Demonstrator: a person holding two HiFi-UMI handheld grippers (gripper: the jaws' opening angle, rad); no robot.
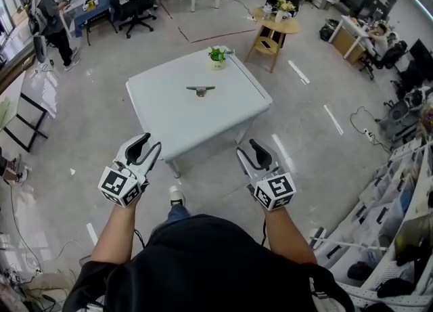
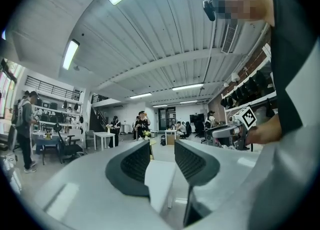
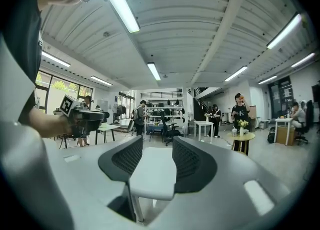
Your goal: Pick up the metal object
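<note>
Looking down from the head view: standing at the near corner of a white tabletop (image 1: 169, 118), with the metal object (image 1: 201, 90) lying flat near its middle and a small potted plant (image 1: 217, 56) at the far edge. Holding the left gripper (image 1: 150, 143) and the right gripper (image 1: 246, 148) over the floor just short of that tabletop, well apart from the metal object and touching nothing. Hard to judge the gap between the fingers from up there.

Turning to the left gripper view: dark ribbed fingers (image 2: 134, 163) partly apart and gripping nothing, with only the distant tabletop framed in the gap. Also catches the right gripper off to one side, marker cube uppermost.

Much the same in the right gripper view: fingers (image 3: 129, 158) partly apart and empty, tabletop showing between them, left gripper at the side. Cannot make out the metal object in either gripper view. Takes in ceiling lights (image 3: 125, 9) and a round yellow table (image 3: 241, 136) beyond.
</note>
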